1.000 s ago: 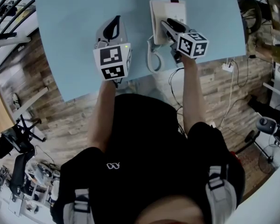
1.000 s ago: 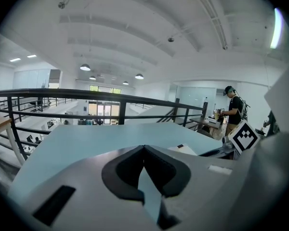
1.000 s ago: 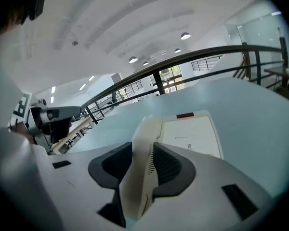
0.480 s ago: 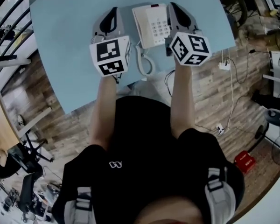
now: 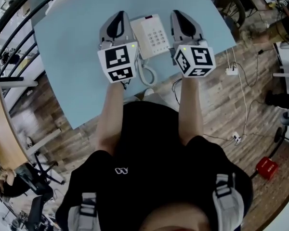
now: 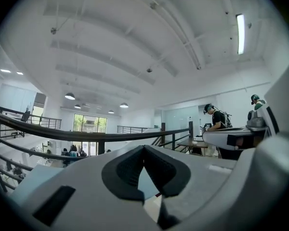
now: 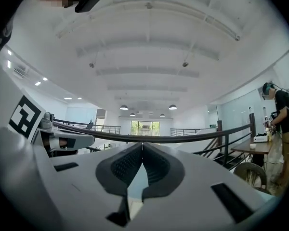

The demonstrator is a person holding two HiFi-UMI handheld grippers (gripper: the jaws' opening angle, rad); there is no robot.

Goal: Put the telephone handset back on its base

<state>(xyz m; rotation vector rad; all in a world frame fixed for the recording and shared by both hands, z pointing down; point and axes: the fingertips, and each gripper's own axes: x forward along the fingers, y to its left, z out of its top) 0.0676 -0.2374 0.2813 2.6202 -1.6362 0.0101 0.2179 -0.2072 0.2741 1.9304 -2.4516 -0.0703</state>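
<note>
The white telephone (image 5: 153,34) lies on the light blue table (image 5: 72,61) between my two grippers. Its keypad faces up, the handset (image 5: 137,32) rests along the left side of the base, and the coiled cord (image 5: 147,74) loops off the table's near edge. My left gripper (image 5: 118,14) stands just left of the phone, shut and empty. Just right of the phone, my right gripper (image 5: 176,13) is shut and empty as well. In both gripper views the closed jaws (image 6: 144,148) (image 7: 142,145) point up at the ceiling, so the phone is hidden there.
The table's near edge runs just in front of both grippers. Beyond it lies wooden floor with cables, a power strip (image 5: 231,71) and a red box (image 5: 267,167). A dark railing (image 6: 86,134) and a person at a table (image 6: 214,121) stand far off.
My right gripper was over the phone base with the handset; it has let go, drawn back to the phone's right side and shut. The left gripper has hardly moved.
</note>
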